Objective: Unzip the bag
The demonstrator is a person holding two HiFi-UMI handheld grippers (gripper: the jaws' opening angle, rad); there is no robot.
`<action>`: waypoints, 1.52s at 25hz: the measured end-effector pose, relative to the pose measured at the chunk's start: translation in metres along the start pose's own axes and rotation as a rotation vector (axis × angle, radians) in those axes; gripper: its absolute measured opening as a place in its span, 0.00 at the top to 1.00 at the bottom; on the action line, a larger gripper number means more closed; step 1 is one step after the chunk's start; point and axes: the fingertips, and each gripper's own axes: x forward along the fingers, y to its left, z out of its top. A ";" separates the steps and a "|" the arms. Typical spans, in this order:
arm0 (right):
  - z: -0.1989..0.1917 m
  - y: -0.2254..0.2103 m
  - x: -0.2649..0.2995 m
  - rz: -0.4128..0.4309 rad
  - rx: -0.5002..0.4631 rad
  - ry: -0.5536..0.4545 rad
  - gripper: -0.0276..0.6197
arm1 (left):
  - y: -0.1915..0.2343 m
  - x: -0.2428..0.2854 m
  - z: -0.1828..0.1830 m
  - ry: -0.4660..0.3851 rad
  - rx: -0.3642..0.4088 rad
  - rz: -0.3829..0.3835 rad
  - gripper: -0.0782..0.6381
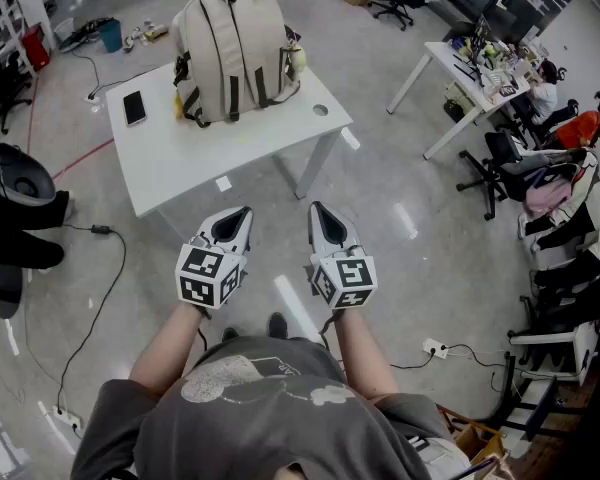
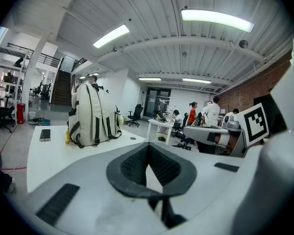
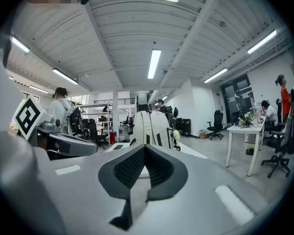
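Beige backpack (image 1: 235,53), standing upright on white table (image 1: 180,163), well ahead of me, more squarely before my left gripper (image 1: 242,212) than my right gripper (image 1: 317,209); both closed, empty.

A: what colours are showing ahead of the jaws?

B: bag (image 1: 230,53) is looking cream with dark stripes, white table (image 1: 190,163) under it, black phone (image 1: 134,107) too. left gripper (image 1: 242,213) and right gripper (image 1: 318,208) are wearing black-and-white square markers.
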 end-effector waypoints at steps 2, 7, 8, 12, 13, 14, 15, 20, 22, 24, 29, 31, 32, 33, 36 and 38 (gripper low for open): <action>0.000 0.000 0.001 0.006 0.003 0.003 0.96 | -0.001 0.001 0.000 -0.001 -0.001 0.004 0.88; -0.003 0.003 0.004 0.028 -0.005 0.011 0.96 | -0.005 0.004 -0.001 -0.002 0.008 0.006 0.88; -0.004 0.004 0.004 0.031 -0.003 0.012 0.96 | -0.005 0.004 -0.001 -0.003 0.007 0.008 0.88; -0.004 0.004 0.006 0.045 -0.003 0.015 0.96 | -0.006 0.004 0.001 -0.008 0.002 0.021 0.88; -0.003 0.004 0.005 0.048 -0.004 0.014 0.96 | -0.007 0.004 0.002 -0.011 0.002 0.023 0.88; -0.002 0.004 0.005 0.051 -0.004 0.013 0.96 | -0.008 0.004 0.003 -0.013 0.002 0.026 0.88; -0.001 0.004 0.005 0.055 -0.004 0.011 0.96 | -0.009 0.003 0.004 -0.015 0.002 0.028 0.88; 0.001 0.007 0.006 0.079 -0.008 0.006 0.96 | -0.012 0.004 0.003 -0.016 0.002 0.036 0.88; 0.001 0.007 0.005 0.086 -0.007 0.003 0.96 | -0.014 0.004 0.003 -0.015 0.002 0.038 0.88; 0.002 0.005 0.003 0.090 -0.001 -0.001 0.96 | -0.016 0.004 0.003 -0.014 0.002 0.042 0.88; -0.004 -0.006 -0.005 0.085 0.011 0.016 0.96 | -0.028 0.009 0.002 -0.015 0.007 0.050 0.88; -0.009 -0.013 -0.005 0.082 0.019 0.027 0.96 | -0.031 0.015 0.002 -0.017 0.007 0.056 0.88; -0.011 -0.017 -0.005 0.082 0.022 0.030 0.96 | -0.033 0.018 0.001 -0.018 0.003 0.058 0.88; -0.012 -0.021 -0.006 0.083 0.023 0.033 0.96 | -0.035 0.021 0.001 -0.019 -0.002 0.061 0.88; -0.015 -0.033 -0.010 0.089 0.012 0.039 0.96 | -0.041 0.032 -0.003 -0.015 -0.016 0.070 0.88; -0.018 -0.043 -0.014 0.094 0.011 0.046 0.96 | -0.046 0.040 -0.007 -0.010 -0.020 0.080 0.88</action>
